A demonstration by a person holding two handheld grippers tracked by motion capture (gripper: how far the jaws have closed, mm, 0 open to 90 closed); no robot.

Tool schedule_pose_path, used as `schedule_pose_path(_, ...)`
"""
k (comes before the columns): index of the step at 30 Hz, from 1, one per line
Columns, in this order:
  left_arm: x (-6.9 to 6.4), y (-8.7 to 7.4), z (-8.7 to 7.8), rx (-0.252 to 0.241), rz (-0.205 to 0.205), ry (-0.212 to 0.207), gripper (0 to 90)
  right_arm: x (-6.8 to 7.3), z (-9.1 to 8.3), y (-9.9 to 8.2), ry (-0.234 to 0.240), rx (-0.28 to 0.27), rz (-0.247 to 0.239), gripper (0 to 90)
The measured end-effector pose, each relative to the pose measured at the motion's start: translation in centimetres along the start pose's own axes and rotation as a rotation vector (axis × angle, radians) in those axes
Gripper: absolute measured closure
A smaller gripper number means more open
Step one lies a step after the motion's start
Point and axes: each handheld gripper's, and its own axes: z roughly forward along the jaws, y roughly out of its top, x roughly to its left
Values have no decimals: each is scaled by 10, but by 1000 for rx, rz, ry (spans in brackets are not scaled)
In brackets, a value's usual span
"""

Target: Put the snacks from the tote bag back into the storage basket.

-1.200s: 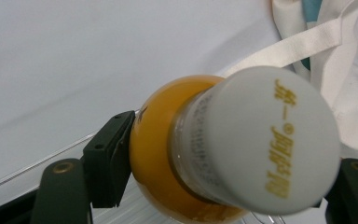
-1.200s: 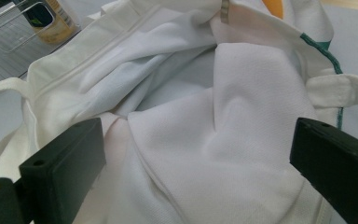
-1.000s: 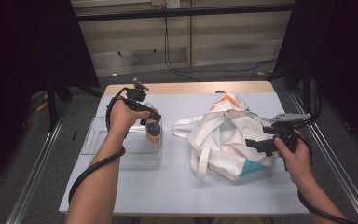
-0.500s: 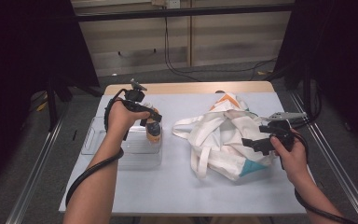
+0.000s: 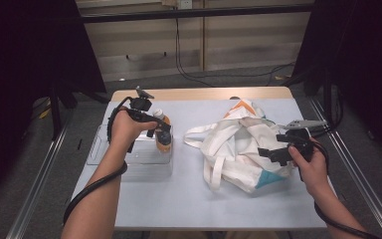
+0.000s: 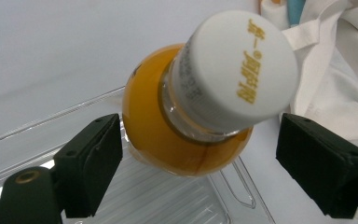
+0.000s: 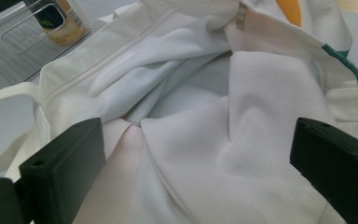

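Note:
An orange juice bottle [image 5: 164, 142] with a white cap stands at the right end of a clear plastic bin [image 5: 124, 152]. My left gripper [image 5: 160, 128] straddles its neck from above. In the left gripper view the bottle [image 6: 186, 121] sits between the jaws of my left gripper [image 6: 200, 154]. These jaws have just been opening; the right pad stands well off the bottle, so the grip is open. A white tote bag [image 5: 238, 144] lies crumpled at the right. My right gripper [image 5: 267, 153] hovers at its right side, open, with the bag's cloth [image 7: 191, 107] beyond the jaws.
The bag's handles [image 5: 214, 172] trail toward the table's front. The bin [image 7: 9, 51] and the bottle's lower part [image 7: 65, 23] show at the far top left of the right gripper view. A wooden strip [image 5: 199, 93] runs along the table's far edge.
The left gripper's jaws have spread wider around the bottle, which stays standing in the bin. The left hand has barely shifted. The right hand has kept still at the bag.

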Motion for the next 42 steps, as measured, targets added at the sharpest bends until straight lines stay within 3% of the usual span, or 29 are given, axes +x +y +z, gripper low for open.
schedule_pose_path(20, 0, -16, -11, -8, 34, -17, 131, 1, 2, 1, 3, 3, -2, 28)
schedule_pose_path(42, -2, -41, -20, -35, 23, -51, 136, 4, 8, 7, 17, 1, -13, 27)
